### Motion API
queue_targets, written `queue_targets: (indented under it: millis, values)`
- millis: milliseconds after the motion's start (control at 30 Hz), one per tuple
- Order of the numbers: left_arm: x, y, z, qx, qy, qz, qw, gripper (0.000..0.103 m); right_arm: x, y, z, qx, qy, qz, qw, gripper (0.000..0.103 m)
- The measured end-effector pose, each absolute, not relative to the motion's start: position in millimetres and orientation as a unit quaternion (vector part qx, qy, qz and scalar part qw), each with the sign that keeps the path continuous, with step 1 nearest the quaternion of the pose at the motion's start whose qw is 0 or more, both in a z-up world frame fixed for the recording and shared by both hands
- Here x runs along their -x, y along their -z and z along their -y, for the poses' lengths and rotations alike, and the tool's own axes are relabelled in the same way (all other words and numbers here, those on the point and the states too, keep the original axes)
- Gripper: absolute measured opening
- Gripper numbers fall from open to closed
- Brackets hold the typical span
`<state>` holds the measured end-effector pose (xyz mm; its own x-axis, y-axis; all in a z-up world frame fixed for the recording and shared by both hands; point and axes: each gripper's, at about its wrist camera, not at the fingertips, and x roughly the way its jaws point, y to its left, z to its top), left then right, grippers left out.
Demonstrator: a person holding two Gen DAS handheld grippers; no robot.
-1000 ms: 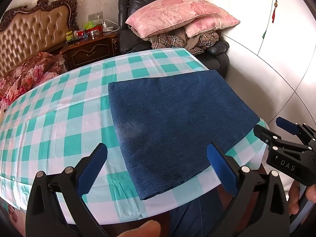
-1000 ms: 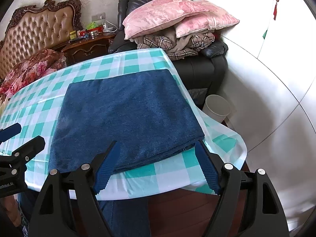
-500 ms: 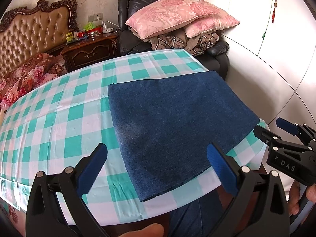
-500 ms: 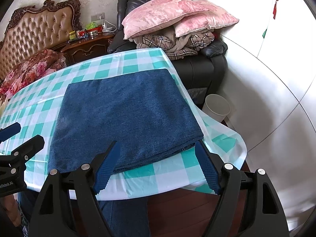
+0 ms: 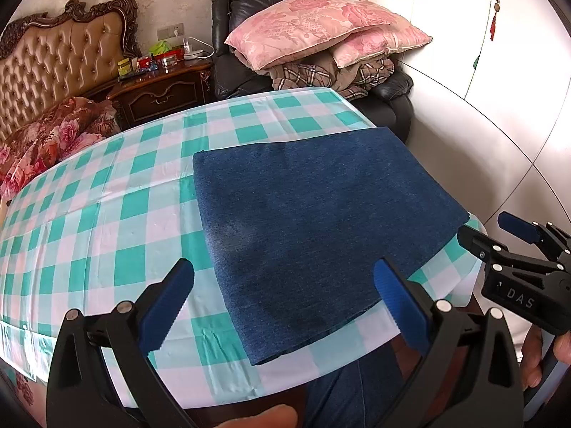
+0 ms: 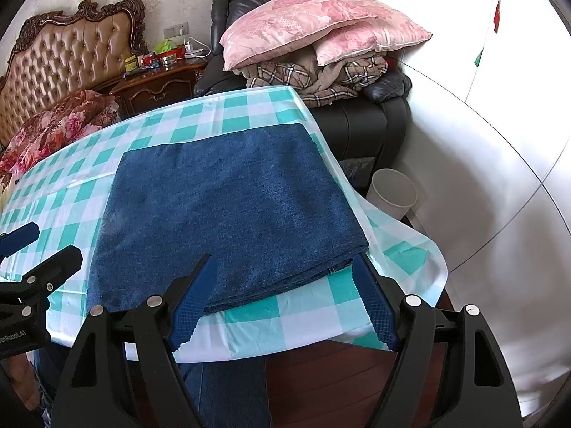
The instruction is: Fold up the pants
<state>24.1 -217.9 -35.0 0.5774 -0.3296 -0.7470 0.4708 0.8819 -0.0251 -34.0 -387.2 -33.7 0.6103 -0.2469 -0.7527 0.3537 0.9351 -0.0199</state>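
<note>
The dark blue denim pants [image 5: 314,214] lie folded into a flat rectangle on the green-and-white checked tablecloth [image 5: 107,221], near the table's right end. They also show in the right wrist view [image 6: 228,214]. My left gripper [image 5: 285,306] is open and empty, hovering over the near edge of the pants. My right gripper [image 6: 282,306] is open and empty, just above the pants' near right corner. Each gripper appears at the edge of the other's view, the right gripper in the left wrist view [image 5: 499,235] and the left gripper in the right wrist view [image 6: 35,249].
A black armchair [image 6: 360,125] piled with pink pillows [image 5: 321,28] and blankets stands behind the table. A white bin [image 6: 392,192] sits on the floor at the right. A wooden nightstand [image 5: 160,89] and a bed [image 5: 53,64] are at the back left. White wardrobe doors [image 5: 499,71] are on the right.
Both grippers have stayed open and almost still. The pants have not moved.
</note>
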Motion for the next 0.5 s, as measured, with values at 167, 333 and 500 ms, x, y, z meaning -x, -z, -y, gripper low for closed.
queue_targets:
  millis: [167,333,500]
  values:
    - [-25.1,34.2,218.0,-0.088,0.227,-0.401,0.883,0.101,33.8,34.5,386.8,-0.068,0.168,-0.409,0.895,0.074]
    - [-25.6,34.1,218.3,-0.088,0.227,-0.401,0.883,0.101,33.7,34.8,386.7,-0.066,0.168,-0.409,0.894,0.074]
    - [-25.6,34.9,219.1,-0.088,0.23,-0.402,0.882,0.101,33.6,35.3,386.3,-0.066,0.168,-0.409,0.894,0.074]
